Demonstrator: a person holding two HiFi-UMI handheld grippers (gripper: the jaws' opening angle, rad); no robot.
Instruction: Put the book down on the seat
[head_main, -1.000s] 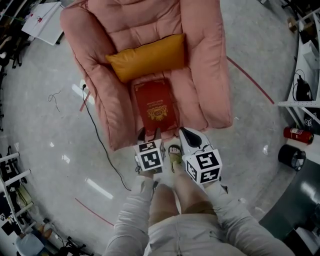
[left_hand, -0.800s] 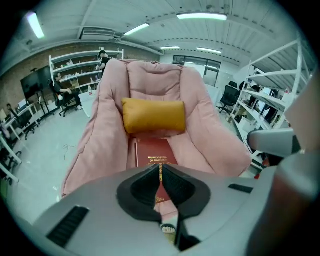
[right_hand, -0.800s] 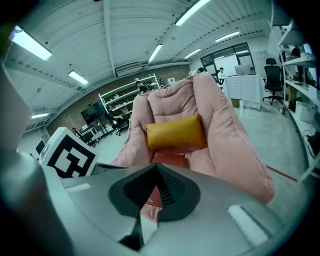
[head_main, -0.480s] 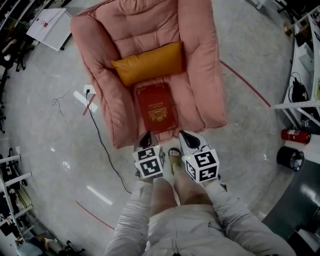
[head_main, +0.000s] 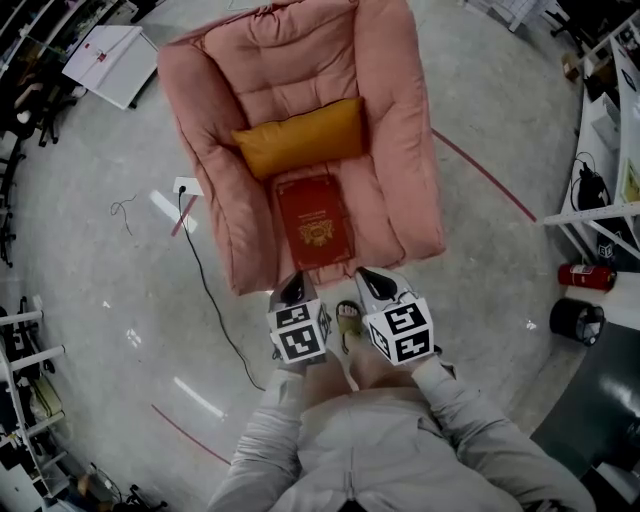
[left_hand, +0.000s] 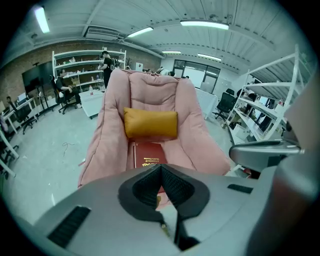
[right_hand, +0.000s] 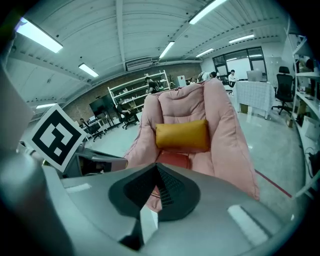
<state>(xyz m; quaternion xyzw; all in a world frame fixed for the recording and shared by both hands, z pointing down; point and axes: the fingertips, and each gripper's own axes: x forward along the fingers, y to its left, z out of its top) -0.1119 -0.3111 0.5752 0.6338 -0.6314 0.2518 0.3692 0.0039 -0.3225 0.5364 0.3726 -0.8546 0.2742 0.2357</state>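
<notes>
A dark red book (head_main: 316, 220) with gold print lies flat on the seat of the pink armchair (head_main: 400, 150), just in front of an orange cushion (head_main: 298, 136). The book (left_hand: 148, 154) shows beyond the jaws in the left gripper view, and part of it (right_hand: 174, 159) shows in the right gripper view. My left gripper (head_main: 292, 288) is shut and empty, drawn back just off the seat's front edge. My right gripper (head_main: 377, 284) is beside it, also shut with nothing held.
A black cable (head_main: 205, 290) runs over the grey floor left of the chair from a socket (head_main: 186, 186). A red extinguisher (head_main: 586, 276) and black bin (head_main: 577, 321) stand at right near white shelving (head_main: 600, 210). A white table (head_main: 108, 62) is far left. The person's legs are below.
The left gripper's jaws have closed and it has pulled back from the book's near edge. Both grippers and the view have backed slightly away from the chair. The book stays on the seat.
</notes>
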